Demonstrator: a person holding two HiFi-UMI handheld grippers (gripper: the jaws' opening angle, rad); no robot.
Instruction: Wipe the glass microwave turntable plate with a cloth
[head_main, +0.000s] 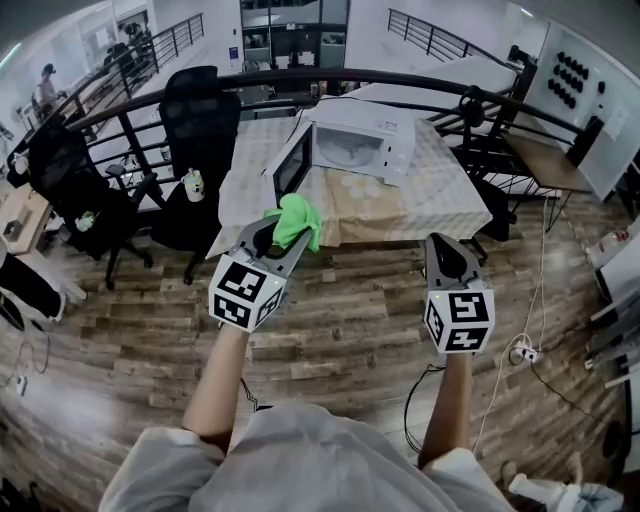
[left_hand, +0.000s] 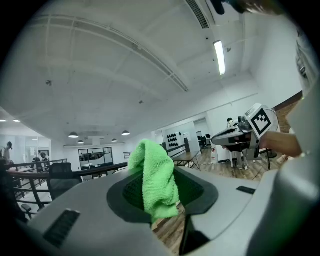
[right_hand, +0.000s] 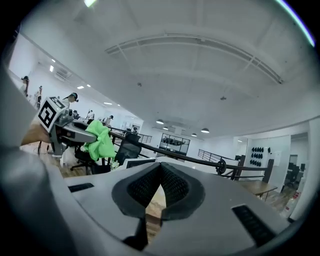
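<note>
Two claws hang over bare wooden floor, short of the counter's near edge. The left claw is clamped on a green cloth. In the left gripper view the cloth stands up from between the dark pads and folds over to one side, with a lower corner drooping towards the camera. The right claw carries nothing. In the right gripper view its ribbed pads meet at the tips, with only a thin wedge of daylight lower down. The two claws are well apart, side by side at about the same height, with open floor between them and on both outer sides.

The counter, under a checked covering, stands straight ahead. A white microwave sits towards its far side, with its door swung out to the left, almost to the counter's left edge. The cavity faces the person, but whether the glass turntable plate lies inside is too small to tell. The near half of the counter top is mostly bare in front of the microwave.

A black office chair stands just beside the counter's left edge, and another chair lies farther left. A dark curved railing runs behind the counter. On the right, a metal frame and a wooden board crowd the counter's far right corner, and cables trail across the floor near the right claw.
</note>
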